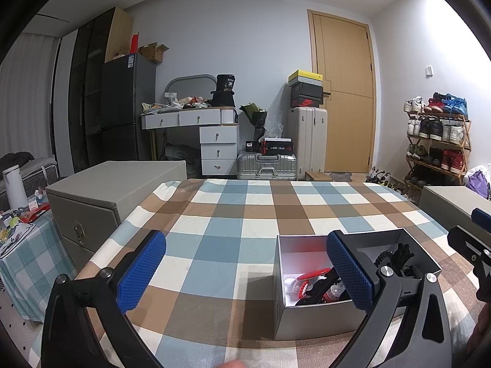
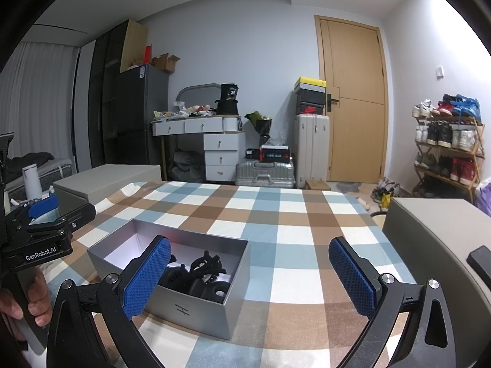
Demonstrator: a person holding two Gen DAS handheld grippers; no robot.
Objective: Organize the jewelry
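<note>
Jaws of left gripper (image 1: 245,271) and right gripper (image 2: 250,276) gape empty. Open grey cardboard box (image 2: 196,309) of black hair clips (image 2: 205,268) sits between them on checked counter (image 1: 245,211), within either's reach

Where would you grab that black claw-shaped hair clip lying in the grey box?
Probably from above, since the open grey box has walls on every side. The black claw clip lies on top of the other dark pieces, its curved prongs sticking up, so pinching across its arched body looks easiest. The right gripper is open and nearest; the left gripper is open too.
</note>
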